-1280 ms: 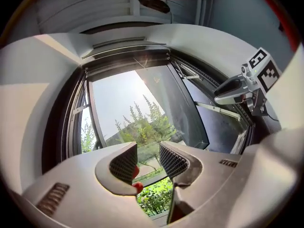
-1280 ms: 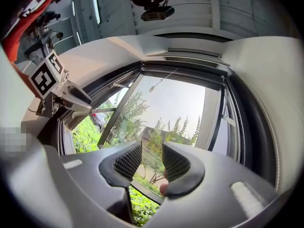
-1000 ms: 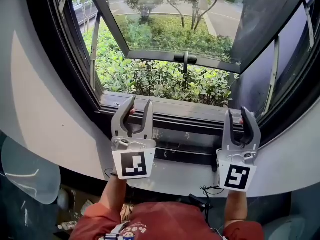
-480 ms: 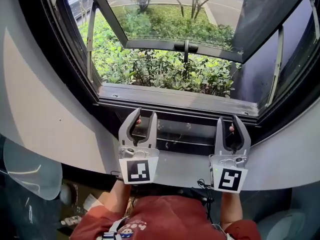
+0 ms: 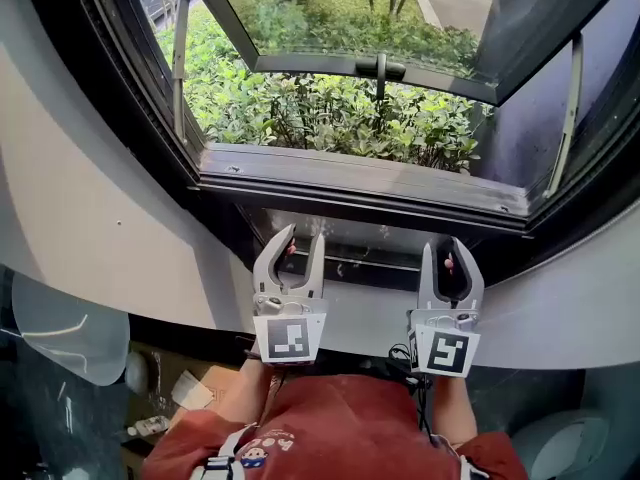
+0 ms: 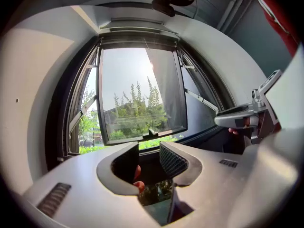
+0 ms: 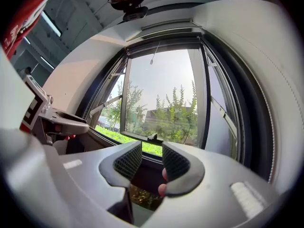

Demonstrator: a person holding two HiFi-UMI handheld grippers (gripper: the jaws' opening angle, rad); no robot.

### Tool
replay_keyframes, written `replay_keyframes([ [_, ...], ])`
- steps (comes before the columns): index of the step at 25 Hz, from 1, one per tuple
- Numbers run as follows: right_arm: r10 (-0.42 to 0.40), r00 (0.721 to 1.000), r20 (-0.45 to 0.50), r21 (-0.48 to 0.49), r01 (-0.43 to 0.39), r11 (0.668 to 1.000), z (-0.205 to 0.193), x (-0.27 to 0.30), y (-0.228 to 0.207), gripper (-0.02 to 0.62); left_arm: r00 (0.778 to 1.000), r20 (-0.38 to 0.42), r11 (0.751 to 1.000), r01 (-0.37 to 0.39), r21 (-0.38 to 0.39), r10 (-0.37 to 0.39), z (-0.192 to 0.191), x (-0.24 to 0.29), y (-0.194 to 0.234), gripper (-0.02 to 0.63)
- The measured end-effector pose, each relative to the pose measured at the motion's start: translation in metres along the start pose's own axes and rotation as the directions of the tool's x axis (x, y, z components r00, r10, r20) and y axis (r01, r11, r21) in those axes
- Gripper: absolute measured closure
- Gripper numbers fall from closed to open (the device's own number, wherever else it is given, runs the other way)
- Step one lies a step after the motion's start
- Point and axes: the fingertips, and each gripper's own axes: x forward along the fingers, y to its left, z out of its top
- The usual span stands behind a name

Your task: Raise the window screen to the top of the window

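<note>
2 grippers, left gripper [image 5: 304, 236] and right gripper [image 5: 448, 246], fingers apart, gripping nothing, below the sill of 1 open window [image 5: 360, 183]. Window screen [image 7: 164, 38] up at frame's top, clear of opening; mesh too dark to make out.

1. Dark, matt metal for the window frame [image 5: 360, 190].
2. Glossy, clear glass in the open sash [image 5: 340, 18].
3. Smooth matt grey plastic on the left hand-held gripper [image 5: 303, 236] and right hand-held gripper [image 5: 448, 246], with gridded black pads [image 6: 173, 161].

Gap left clear between left tongs [image 5: 302, 238] and right tongs [image 5: 449, 248], dark recess [image 5: 370, 271] open just ahead of both, bottom frame rail [image 5: 360, 183] barring passage beyond the tips, curved wall [image 5: 120, 253] closing outside the left tongs
</note>
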Motion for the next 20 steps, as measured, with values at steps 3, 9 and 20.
replay_keyframes([
  [3, 0.004, 1.000, -0.018, 0.008, -0.003, 1.000, -0.009, -0.001, 0.001, 0.453, 0.999, -0.034, 1.000, 0.008, -0.018, -0.009, -0.011, -0.002, -0.004, 0.468],
  [9, -0.023, 0.999, -0.038, 0.009, 0.023, 1.000, -0.018, 0.003, -0.008, 0.456, 0.999, -0.042, 0.999, 0.026, -0.020, -0.027, -0.016, -0.003, -0.008, 0.468],
  [20, -0.038, 0.999, -0.010, -0.039, 0.037, 0.999, -0.008, 0.006, -0.010, 0.584, 1.000, -0.015, 1.000, 0.018, -0.020, -0.018, -0.011, 0.005, -0.006, 0.572],
])
